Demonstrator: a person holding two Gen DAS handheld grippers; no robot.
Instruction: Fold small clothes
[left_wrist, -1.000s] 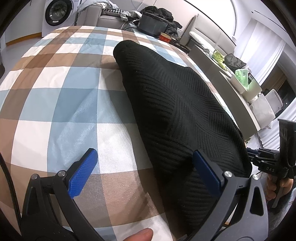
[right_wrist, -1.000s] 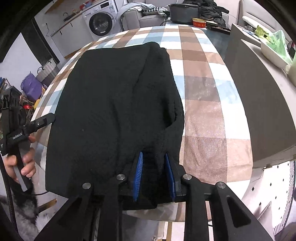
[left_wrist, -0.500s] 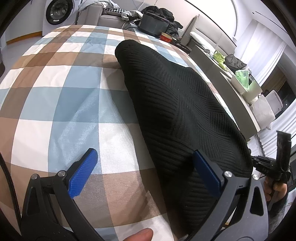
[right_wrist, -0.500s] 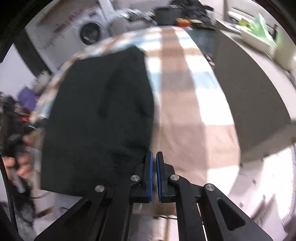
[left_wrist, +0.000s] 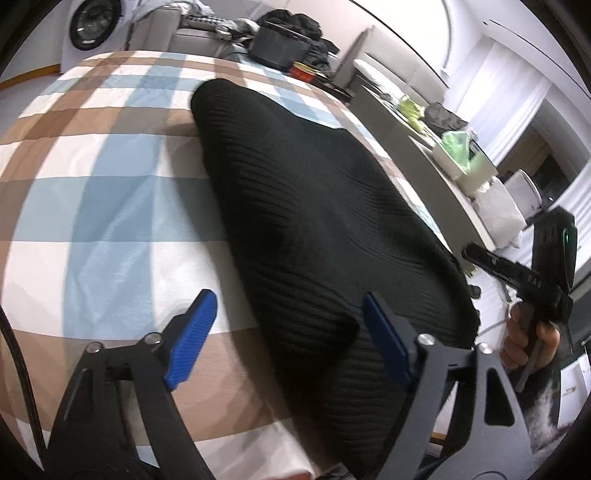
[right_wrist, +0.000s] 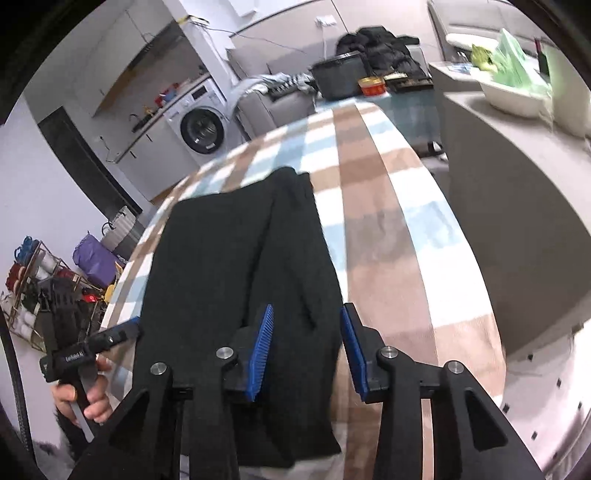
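Checked cloth (left_wrist: 92, 206) under black knit (left_wrist: 314, 221); washer (right_wrist: 201, 129) behind. Left gripper (left_wrist: 288, 332) closing, right gripper (right_wrist: 306, 350) reopening (both released).

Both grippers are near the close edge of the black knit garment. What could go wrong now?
The left gripper, just closing, straddles the black garment's side edge and may pinch the checked cloth too. The right gripper, just opening, has only the garment's right edge between its pads, so a grab could slip.
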